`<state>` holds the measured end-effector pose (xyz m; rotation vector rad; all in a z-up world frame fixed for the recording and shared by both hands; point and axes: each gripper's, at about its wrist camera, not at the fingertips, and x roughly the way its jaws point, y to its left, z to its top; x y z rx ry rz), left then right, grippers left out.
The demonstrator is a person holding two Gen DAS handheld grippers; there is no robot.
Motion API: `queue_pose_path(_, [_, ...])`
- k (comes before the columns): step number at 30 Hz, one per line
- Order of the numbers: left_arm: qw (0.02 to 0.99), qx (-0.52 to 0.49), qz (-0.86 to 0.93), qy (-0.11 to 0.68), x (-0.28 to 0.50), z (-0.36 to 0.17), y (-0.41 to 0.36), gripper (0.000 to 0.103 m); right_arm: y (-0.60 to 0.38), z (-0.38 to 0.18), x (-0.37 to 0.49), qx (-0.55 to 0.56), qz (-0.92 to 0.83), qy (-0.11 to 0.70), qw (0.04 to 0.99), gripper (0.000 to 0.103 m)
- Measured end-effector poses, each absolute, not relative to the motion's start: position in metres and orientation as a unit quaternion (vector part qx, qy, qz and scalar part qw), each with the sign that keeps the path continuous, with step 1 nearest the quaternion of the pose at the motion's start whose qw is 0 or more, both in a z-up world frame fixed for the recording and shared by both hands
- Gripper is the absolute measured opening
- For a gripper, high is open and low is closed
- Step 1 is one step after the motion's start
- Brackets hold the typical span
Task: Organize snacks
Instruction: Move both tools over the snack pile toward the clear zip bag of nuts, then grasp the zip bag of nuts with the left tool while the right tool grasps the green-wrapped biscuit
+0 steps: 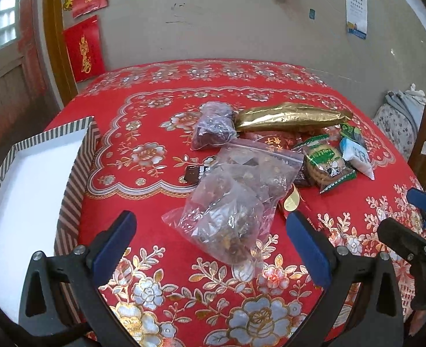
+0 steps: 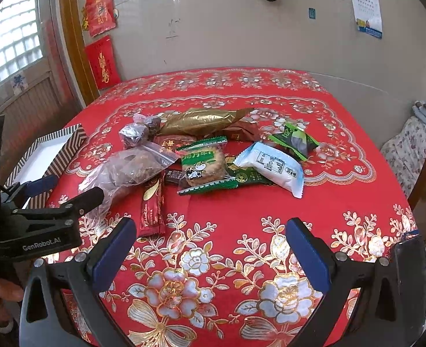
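Desk (image 2: 241, 202) under a red floral tablecloth (image 1: 160, 274), which fills both wrist views and carries every item named here. Striped box (image 1: 77, 179) with a white interior, at your left edge of the desk, open-topped and holding nothing visible. Your left gripper (image 1: 211, 235), jaws released and spread wide, hangs over the near end of the clear zip bag (image 1: 236, 199) without touching it; your right gripper (image 2: 211, 241), jaws likewise spread with nothing between them, hovers above bare cloth, near the pile but apart from it. The snacks lie heaped at the desk's centre, to the right of the box. Clear zip bag of brown pieces: nearest you on the left, lying across a dark chocolate wrapper (image 1: 194, 172). Gold foil packet (image 1: 291, 117): long, at the far side of the heap. White and pale-blue packet (image 2: 273, 166): on the right, overlapping a dark green wrapper (image 2: 247, 177). Green-edged biscuit pack (image 2: 202, 167): centre, with a cartoon cow on its front. Small bag of dark sweets (image 1: 213, 128): touching the left end of the gold foil packet. Green triangular packet (image 2: 295, 140): behind the white one. Red stick sachet (image 2: 152, 211): lying lengthwise toward you, nearest your right gripper
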<state>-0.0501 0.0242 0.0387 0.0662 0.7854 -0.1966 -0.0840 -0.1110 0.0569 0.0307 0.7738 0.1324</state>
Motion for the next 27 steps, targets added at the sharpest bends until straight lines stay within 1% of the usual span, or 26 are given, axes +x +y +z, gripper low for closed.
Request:
queue_pose_path(20, [0.917, 0.046, -0.093, 0.385, -0.048, 0.035, 0.02, 0.103, -0.109, 0.052, -0.081, 0.009, 0.062, 0.383, 0.921, 0.103])
queue_pose_path(27, [0.912, 0.058, -0.093, 0.395, -0.037, 0.031, 0.016, 0.103, -0.111, 0.057, -0.074, 0.005, 0.066, 0.388, 0.919, 0.103])
